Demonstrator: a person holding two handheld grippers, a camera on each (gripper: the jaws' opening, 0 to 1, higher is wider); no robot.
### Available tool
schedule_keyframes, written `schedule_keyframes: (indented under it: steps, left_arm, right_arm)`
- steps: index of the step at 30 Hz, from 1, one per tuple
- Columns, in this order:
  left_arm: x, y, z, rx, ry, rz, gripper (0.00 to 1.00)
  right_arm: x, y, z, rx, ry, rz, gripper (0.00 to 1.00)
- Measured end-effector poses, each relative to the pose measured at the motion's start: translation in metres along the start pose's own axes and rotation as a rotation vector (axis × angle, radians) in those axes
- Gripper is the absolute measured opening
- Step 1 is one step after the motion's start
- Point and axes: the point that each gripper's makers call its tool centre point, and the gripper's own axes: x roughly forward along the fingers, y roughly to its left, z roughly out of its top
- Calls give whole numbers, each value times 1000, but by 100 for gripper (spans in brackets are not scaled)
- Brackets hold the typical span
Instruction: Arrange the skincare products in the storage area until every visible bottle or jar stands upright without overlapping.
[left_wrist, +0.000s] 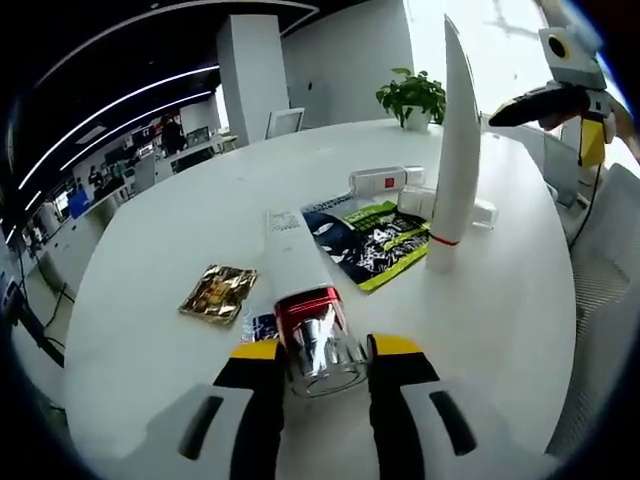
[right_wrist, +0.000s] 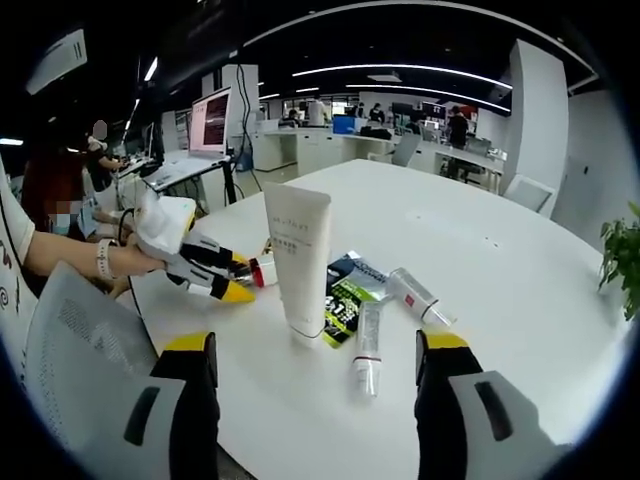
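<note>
White round table (left_wrist: 150, 330) carries everything. Landmark: tall white tube (left_wrist: 455, 150) standing upright on its cap near the table middle, red band near its base; in the right gripper view the same tall white tube (right_wrist: 298, 262) stands between the two jaws' lines of sight, broad face toward the camera.

Left gripper (left_wrist: 322, 372): yellow-tipped black jaws clamped on a lying white tube with red collar and clear cap (left_wrist: 305, 310), cap end toward the camera, body pointing away across the table. From the right gripper view the left gripper (right_wrist: 235, 275) sits left of the tall tube, held by a person's hand (right_wrist: 135, 262) with a wristband, red-and-clear cap (right_wrist: 263, 271) at its tips.

Right gripper (right_wrist: 318, 365): jaws spread wide apart, nothing between them, hovering above the table on the near side of the tall tube. It also shows in the left gripper view at upper right (left_wrist: 510, 112), beyond the tall tube.

Lying flat beside the tall tube: dark blue and green sachet (right_wrist: 348, 296), touching or just beside the tube's base; small white tube (right_wrist: 368, 345) lying near the sachet; clear bottle with red label (right_wrist: 415, 296) lying on its side just past it. In the left gripper view, gold foil packet (left_wrist: 217, 292) lies well to the left of the tall tube, left of the held tube. Potted plant (left_wrist: 412, 98) at the table's far edge behind the tall tube.
</note>
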Motion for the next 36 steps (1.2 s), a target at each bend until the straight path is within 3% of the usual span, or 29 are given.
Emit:
schedule_keyframes:
  steps: [15,22,36]
  left_arm:
    - [-19,2,0,1,-1,3,26]
    - [-29,6,4,-38,-10,-5,25]
    - [-49,5,30,-9,-61,6,24]
  right_arm:
    - [1,8,6,-26,-4,11,79]
    - [-3,7,10,-39,-13,2,77]
    - [-7,11,21,-66,-36,-2,76]
